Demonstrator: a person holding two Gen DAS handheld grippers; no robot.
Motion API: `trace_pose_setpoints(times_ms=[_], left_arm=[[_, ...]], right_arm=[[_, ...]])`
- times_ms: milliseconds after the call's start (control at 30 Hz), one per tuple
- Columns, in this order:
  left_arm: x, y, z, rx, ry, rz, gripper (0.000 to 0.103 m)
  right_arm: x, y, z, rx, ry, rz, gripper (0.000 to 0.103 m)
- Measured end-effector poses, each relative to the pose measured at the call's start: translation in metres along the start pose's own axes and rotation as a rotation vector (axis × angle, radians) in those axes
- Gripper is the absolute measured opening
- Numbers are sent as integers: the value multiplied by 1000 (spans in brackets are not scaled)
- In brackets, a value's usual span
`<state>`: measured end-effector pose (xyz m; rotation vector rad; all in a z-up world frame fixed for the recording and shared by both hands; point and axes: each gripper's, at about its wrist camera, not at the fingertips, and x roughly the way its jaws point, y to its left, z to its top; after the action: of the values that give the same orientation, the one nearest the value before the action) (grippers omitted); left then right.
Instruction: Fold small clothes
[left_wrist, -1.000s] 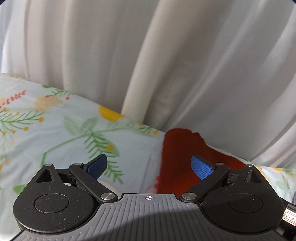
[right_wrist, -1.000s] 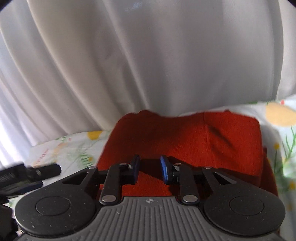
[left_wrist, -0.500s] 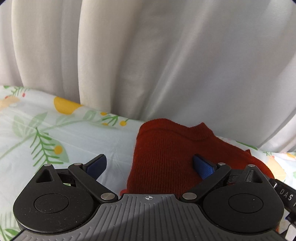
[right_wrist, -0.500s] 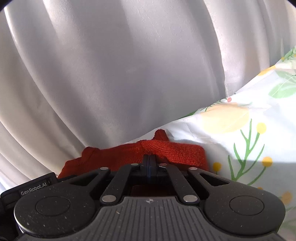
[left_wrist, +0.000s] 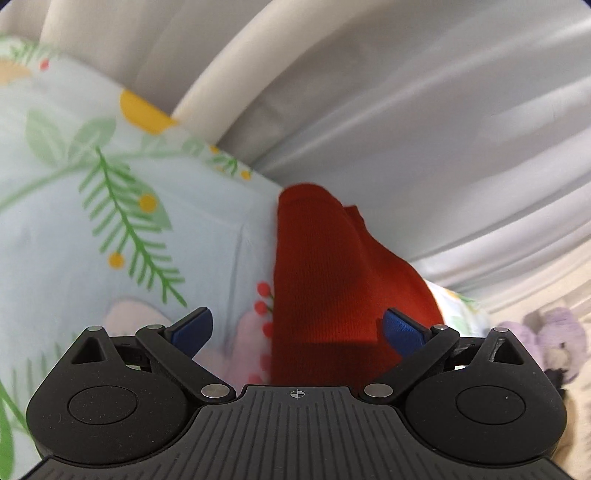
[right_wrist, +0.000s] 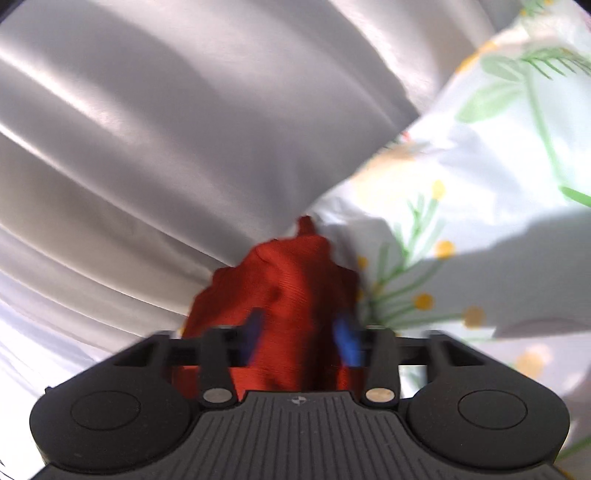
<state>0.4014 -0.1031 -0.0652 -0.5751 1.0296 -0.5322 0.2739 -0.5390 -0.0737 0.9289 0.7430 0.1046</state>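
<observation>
The left gripper (left_wrist: 297, 328) hangs with fingers wide apart and empty. The red garment (left_wrist: 332, 280) lies bunched on the floral sheet (left_wrist: 92, 240) by the curtain (left_wrist: 443, 110), seemingly folded over. The right gripper's (right_wrist: 303, 336) fingers are spreading off it; neatening probably remains.

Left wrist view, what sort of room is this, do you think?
Probably a bedroom: a pale floral-print bedsheet covers a soft surface, white pleated curtains hang right behind it, and a red knitted garment lies on the sheet.
</observation>
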Motion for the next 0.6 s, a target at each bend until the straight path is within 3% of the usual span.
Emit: trace_pose_setpoints(times_ms=[67, 167, 267, 300, 400, 500, 600], left_arm=[[9, 1, 1, -28, 45, -41, 97], [23, 1, 4, -29, 69, -50, 93], [29, -1, 5, -43, 83, -71, 87], [31, -1, 4, -63, 95, -85, 80], [35, -2, 4, -65, 95, -90, 80], [36, -3, 5, -64, 91, -74, 70], [33, -5, 2, -56, 88, -52, 60]], right_arm=[[3, -7, 1, 2, 24, 1, 72], [17, -13, 4, 68, 80, 50, 58], [28, -8, 5, 54, 116, 69, 57], [31, -6, 6, 52, 126, 74, 56], [39, -12, 10, 98, 149, 103, 44], [44, -16, 10, 120, 151, 117, 35], [46, -17, 8, 120, 139, 117, 32]])
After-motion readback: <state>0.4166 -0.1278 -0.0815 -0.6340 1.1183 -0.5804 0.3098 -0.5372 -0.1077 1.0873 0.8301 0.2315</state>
